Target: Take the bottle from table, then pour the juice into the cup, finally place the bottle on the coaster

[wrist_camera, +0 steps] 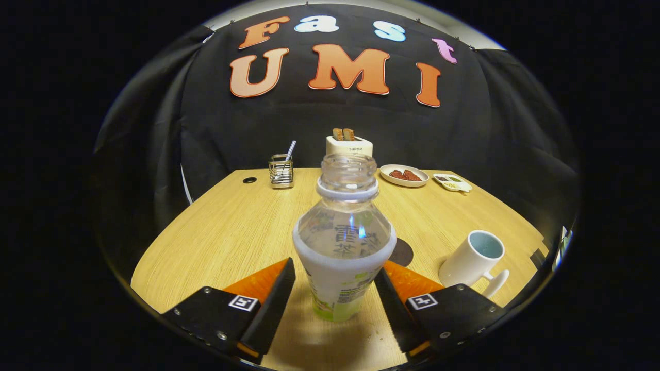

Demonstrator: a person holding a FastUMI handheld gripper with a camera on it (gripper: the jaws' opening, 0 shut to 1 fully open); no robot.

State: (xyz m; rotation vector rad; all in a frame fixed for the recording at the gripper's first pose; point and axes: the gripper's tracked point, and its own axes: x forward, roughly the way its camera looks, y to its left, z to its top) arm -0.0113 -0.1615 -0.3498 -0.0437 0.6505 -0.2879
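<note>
A clear, uncapped plastic bottle [343, 242] with a white and green label stands upright on the wooden table [221, 237]. It sits between the fingers of my gripper [335, 272]. The gripper is open: a gap shows between the left finger [268, 304] and the bottle, while the right finger [394, 304] is at or very near the label. A dark round coaster [403, 252] lies just behind the bottle to the right, partly hidden by it. To the right of the right finger stands a white cup [472, 263], its handle toward me.
At the table's far edge are a wire holder with a utensil [281, 171], a white toaster with bread slices [349, 144], a plate with red food [405, 175] and a small dish [452, 182]. A cable hole [249, 180] sits at the far left.
</note>
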